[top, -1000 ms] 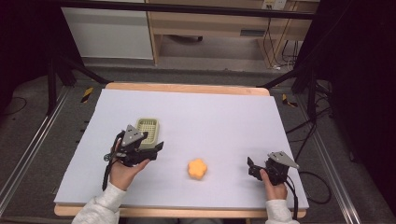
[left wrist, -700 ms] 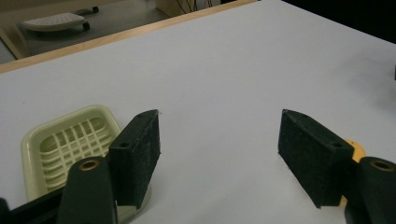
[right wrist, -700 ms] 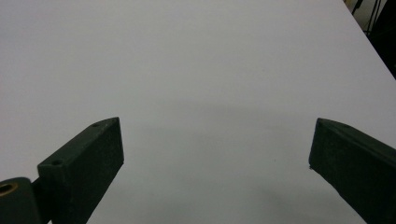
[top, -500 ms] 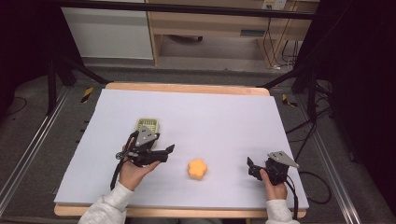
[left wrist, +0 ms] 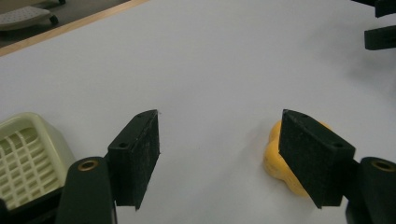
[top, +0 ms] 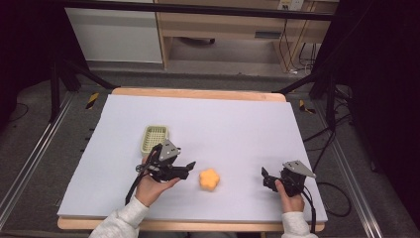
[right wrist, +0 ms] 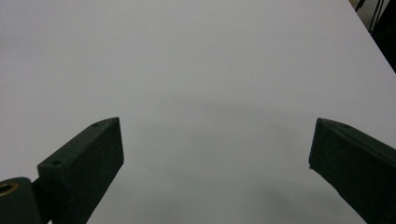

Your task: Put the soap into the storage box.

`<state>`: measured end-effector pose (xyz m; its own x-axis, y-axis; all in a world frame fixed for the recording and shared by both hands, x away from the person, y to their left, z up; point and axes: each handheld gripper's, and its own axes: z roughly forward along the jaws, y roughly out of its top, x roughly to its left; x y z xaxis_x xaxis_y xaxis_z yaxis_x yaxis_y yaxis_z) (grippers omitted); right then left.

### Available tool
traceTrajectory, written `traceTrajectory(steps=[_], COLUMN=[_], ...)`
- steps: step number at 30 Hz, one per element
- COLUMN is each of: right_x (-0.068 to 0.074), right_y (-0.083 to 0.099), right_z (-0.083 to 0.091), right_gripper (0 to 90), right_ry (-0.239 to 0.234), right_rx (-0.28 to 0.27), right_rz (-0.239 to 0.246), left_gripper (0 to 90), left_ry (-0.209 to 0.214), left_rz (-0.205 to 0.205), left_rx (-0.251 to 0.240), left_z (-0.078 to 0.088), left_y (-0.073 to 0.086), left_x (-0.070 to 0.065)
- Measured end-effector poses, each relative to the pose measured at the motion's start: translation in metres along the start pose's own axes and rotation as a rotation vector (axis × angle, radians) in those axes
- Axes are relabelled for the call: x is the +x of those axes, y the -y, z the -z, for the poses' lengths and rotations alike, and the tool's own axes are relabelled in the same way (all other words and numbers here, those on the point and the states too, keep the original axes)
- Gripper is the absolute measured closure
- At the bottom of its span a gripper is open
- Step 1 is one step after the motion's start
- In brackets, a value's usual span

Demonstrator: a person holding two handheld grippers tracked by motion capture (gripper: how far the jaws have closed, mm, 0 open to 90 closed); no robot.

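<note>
Hiding part of the orange lump (left wrist: 275, 156), the left tool's (left wrist: 219, 161) jaws gape wide.

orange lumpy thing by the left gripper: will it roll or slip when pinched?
The orange piece is low and lobed like a flower, so it probably sits flat instead of rolling. Its rounded bumps could let flat pads skate off unless they close across a lobe. It looks small and likely light; a nudge from the open left gripper may slide it on the smooth table.
</note>
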<state>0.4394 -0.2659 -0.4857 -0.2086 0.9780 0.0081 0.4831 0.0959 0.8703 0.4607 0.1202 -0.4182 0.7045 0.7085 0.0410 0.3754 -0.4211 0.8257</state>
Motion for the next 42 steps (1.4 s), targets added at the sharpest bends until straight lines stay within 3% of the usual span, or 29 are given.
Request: traceTrajectory(steps=[13,42], right_x=[0.0,0.0], right_y=[0.0,-0.001], right_z=[0.0,-0.001], right_gripper=[3.6,3.7], right_ry=[-0.002,-0.015], right_rx=[0.0,0.02], right_rz=[0.0,0.007], left_gripper=[27.4,24.0], left_ry=[0.04,0.111], left_rz=[-0.044,-0.088], left_rx=[0.04,0.113], left_z=[-0.012,-0.034], left_y=[-0.001,0.003], left_x=[-0.015,-0.039])
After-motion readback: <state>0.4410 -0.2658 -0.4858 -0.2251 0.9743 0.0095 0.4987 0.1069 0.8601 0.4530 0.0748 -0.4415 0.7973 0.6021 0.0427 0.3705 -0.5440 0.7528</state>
